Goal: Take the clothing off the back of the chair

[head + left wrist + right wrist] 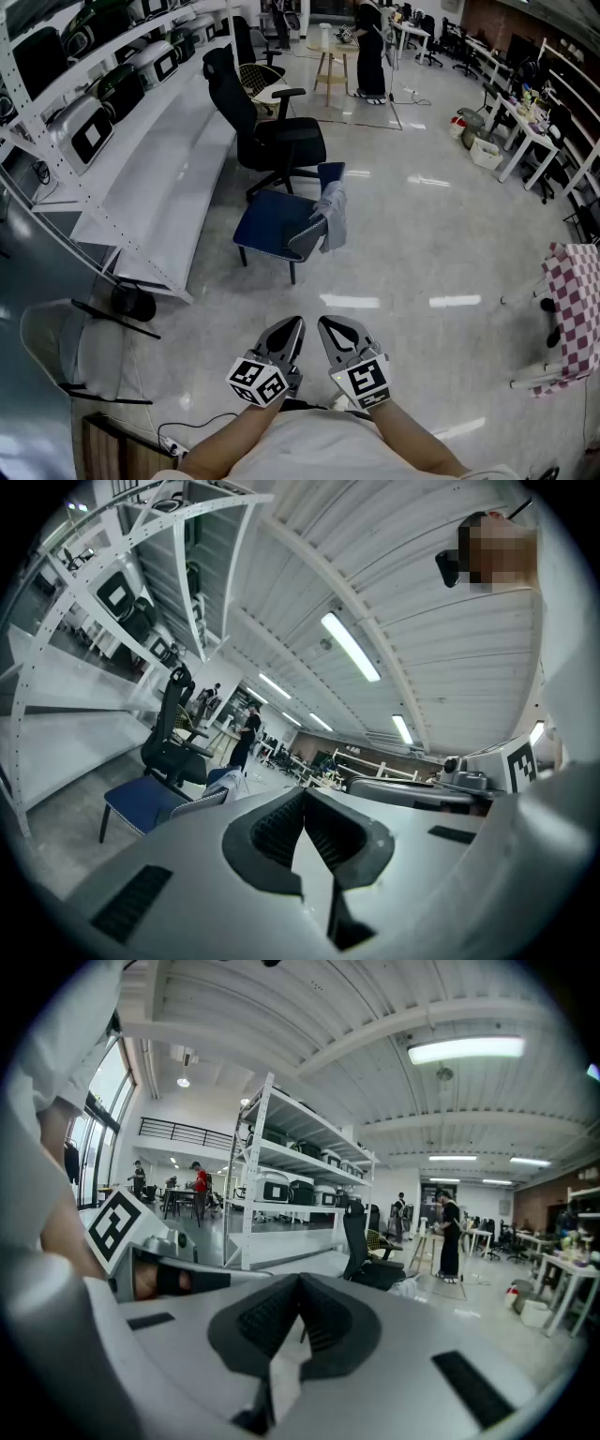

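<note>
The left gripper [291, 330] and right gripper [330, 328] hang side by side. Each has its fingers [272, 832] pressed together at the tips, with nothing between them. The clothing [332, 212], a pale grey garment, lies well ahead of the fingers, almost straight out from the right pair. It is draped over the back of the blue chair [272, 217], whose seat extends ahead and to the left. A black office chair [267, 131] stands just beyond it.

Neither pair is ready to grasp. If the fingers arrive closed, they would likely shove the fabric off the far side onto the floor [422, 244]. A bite taken too deep could clamp the chair back along with the cloth, and the light chair might then tip or skid on the glossy floor. Pulling sideways rather than upward could snag the garment on the backrest.
</note>
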Demonstrator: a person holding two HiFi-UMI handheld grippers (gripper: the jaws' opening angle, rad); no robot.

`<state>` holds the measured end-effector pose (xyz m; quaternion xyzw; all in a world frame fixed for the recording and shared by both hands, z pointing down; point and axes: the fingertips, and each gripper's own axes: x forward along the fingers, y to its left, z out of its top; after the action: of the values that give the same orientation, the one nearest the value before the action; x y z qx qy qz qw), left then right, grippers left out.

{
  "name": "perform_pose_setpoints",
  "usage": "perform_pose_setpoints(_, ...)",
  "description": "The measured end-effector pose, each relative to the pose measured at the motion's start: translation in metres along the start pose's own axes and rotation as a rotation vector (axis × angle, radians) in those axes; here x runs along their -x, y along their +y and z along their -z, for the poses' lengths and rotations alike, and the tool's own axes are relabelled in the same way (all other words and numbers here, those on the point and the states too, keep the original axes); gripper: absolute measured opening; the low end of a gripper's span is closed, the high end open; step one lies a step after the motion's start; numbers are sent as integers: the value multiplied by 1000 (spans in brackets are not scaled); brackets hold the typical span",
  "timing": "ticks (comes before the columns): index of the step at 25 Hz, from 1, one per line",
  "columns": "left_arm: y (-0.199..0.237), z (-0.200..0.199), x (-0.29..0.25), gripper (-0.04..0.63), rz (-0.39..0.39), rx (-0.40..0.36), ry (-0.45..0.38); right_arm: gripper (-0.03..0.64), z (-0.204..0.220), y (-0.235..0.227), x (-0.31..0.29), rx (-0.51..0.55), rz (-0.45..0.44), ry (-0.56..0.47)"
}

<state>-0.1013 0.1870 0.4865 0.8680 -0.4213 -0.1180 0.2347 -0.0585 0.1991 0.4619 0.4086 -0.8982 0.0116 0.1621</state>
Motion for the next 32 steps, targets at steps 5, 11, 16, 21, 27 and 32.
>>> perform_pose_setpoints(5,-6,9,1,9,-1,8,9,17,8,0,8,-3,0,12)
perform_pose_setpoints(11,-13,15,-1,9,3,12,18,17,7,-5,16,-30,16,-6)
perform_pose_setpoints(16,-17,20,-2,9,-5,18,21,17,10,-8,23,-27,18,-5)
perform_pose_setpoints(21,-22,23,-5,9,-13,15,20,17,13,-9,28,-22,6,-10)
perform_pose_setpoints(27,-30,27,-12,9,-31,8,17,17,15,-19,36,-22,-7,-20)
perform_pose_setpoints(32,-33,23,-21,9,-72,-4,-11,17,19,-34,47,-20,-25,-27)
